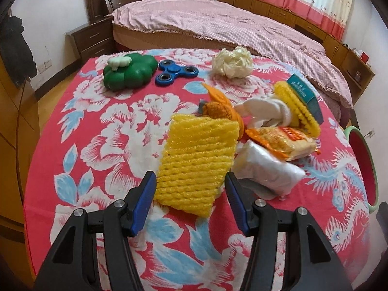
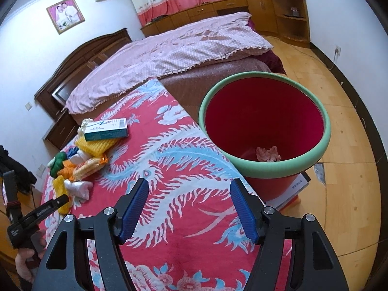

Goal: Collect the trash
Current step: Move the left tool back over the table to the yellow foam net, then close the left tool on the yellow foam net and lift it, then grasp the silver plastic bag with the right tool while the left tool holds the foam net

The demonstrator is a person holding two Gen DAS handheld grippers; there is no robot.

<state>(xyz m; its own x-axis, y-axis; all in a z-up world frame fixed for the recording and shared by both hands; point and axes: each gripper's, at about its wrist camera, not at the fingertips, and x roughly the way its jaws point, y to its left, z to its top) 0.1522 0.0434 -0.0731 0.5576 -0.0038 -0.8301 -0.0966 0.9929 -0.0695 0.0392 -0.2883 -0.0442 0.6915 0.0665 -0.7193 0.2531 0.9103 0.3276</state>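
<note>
Stock of the clear-up, taken from my own two grippers.

Binned: one crumpled pinkish scrap [image 2: 268,154], lying on the floor of the red bin [image 2: 325,131] with the green rim, which stands off the table's edge on my right. Nothing else shows inside it.

Still on the floral tablecloth [image 1: 97,126], in one heap: yellow foam net [image 1: 196,155], nearest me; a second yellow net [image 1: 297,108] under a teal carton [image 1: 304,92]; snack wrapper [image 1: 283,143]; clear plastic bag [image 1: 264,169]; white cloth or tissue [image 1: 264,114]; orange peel-like bits [image 1: 218,106]. Apart, further back: a white crumpled wad [image 1: 232,61].

Probably not trash (my guess only): green clover-shaped toy [image 1: 128,72], blue spinner [image 1: 175,71].

Left gripper [image 1: 190,184]: fingers apart, straddling the near end of the foam net, pads not pressing it. Right gripper [image 2: 189,202]: fingers apart, empty, over bare cloth beside the bin.

Judgement: barely begun; nearly the whole heap remains.
</note>
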